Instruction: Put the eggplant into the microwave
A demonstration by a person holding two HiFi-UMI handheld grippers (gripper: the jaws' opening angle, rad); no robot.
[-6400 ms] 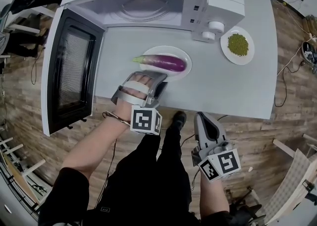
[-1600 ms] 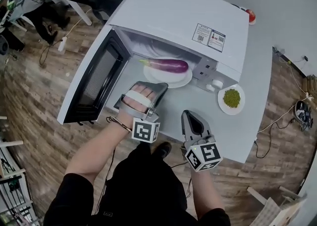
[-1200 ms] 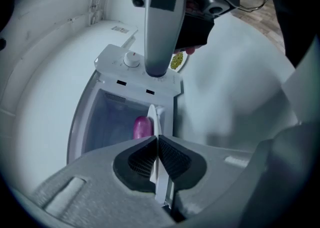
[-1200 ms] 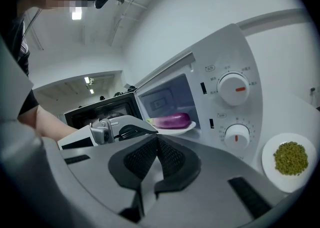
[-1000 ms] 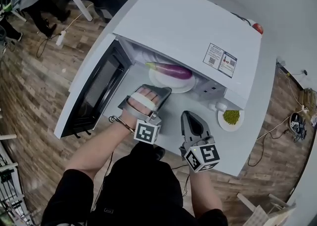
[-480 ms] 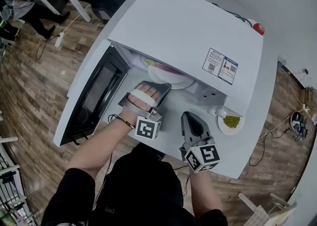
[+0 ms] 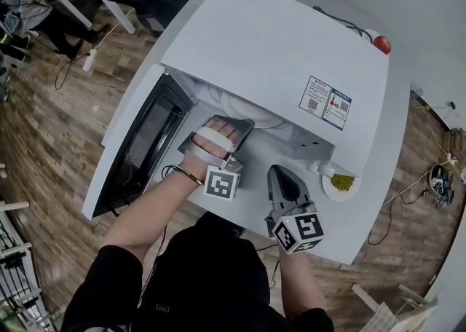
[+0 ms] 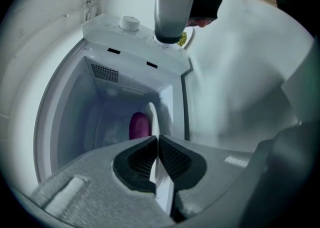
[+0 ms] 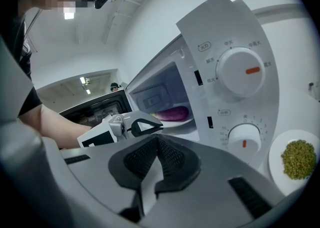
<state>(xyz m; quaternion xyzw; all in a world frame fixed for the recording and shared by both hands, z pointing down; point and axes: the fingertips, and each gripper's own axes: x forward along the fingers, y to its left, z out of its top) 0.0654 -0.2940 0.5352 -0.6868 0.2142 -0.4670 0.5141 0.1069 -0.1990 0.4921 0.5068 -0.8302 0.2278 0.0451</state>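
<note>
The purple eggplant (image 9: 172,113) lies on a white plate (image 9: 175,121) inside the open white microwave (image 7: 277,39). In the left gripper view the eggplant (image 8: 139,124) shows deep in the cavity, beside the plate (image 8: 151,117) seen edge-on. My left gripper (image 7: 239,125) is at the oven mouth, shut on the plate's near rim (image 8: 156,139). In the head view the microwave's top hides the eggplant, and only a strip of the plate (image 7: 258,113) shows. My right gripper (image 7: 281,172) hovers over the table in front of the control panel, shut and holding nothing (image 9: 159,147).
The microwave door (image 7: 142,152) hangs open to the left. Two dials (image 9: 241,72) sit on the panel at the right. A small plate of green beans (image 7: 341,183) stands on the table right of the microwave. A red object (image 7: 381,44) lies behind it.
My left gripper has pushed the plate with the eggplant further into the microwave, so the eggplant no longer shows in the head view. The right gripper has stayed put.
</note>
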